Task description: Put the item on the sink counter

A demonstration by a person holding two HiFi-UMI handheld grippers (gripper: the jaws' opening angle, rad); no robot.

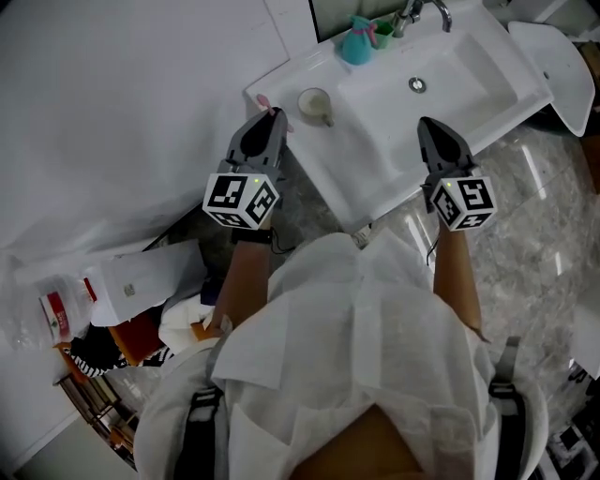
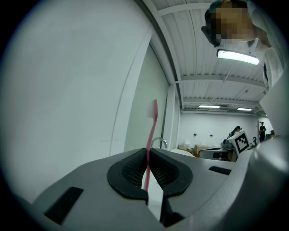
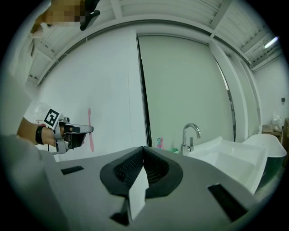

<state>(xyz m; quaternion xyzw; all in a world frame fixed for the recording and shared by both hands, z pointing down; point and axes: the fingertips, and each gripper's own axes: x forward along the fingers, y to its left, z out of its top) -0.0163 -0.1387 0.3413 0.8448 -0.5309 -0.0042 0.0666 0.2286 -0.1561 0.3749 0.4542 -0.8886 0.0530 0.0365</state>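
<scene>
Down at the far left, a heap of packets and bags (image 1: 127, 286) lies below the white wall (image 1: 112, 103). Next comes the left gripper (image 1: 273, 114), its jaws pinched tight on a pink toothbrush (image 2: 154, 131), which stands upright with the bristle end on top. It is held at the left corner of the white sink tabletop (image 1: 375, 178), not resting on it. Just beyond the jaws, a pale cup (image 1: 315, 103) sits on that tabletop, with a teal pouch (image 1: 357, 44) further back by the chrome faucet (image 1: 424, 11). The basin (image 1: 450, 70) follows. Over its front rim hovers the right gripper (image 1: 427, 124), jaws pressed together with nothing between them.
</scene>
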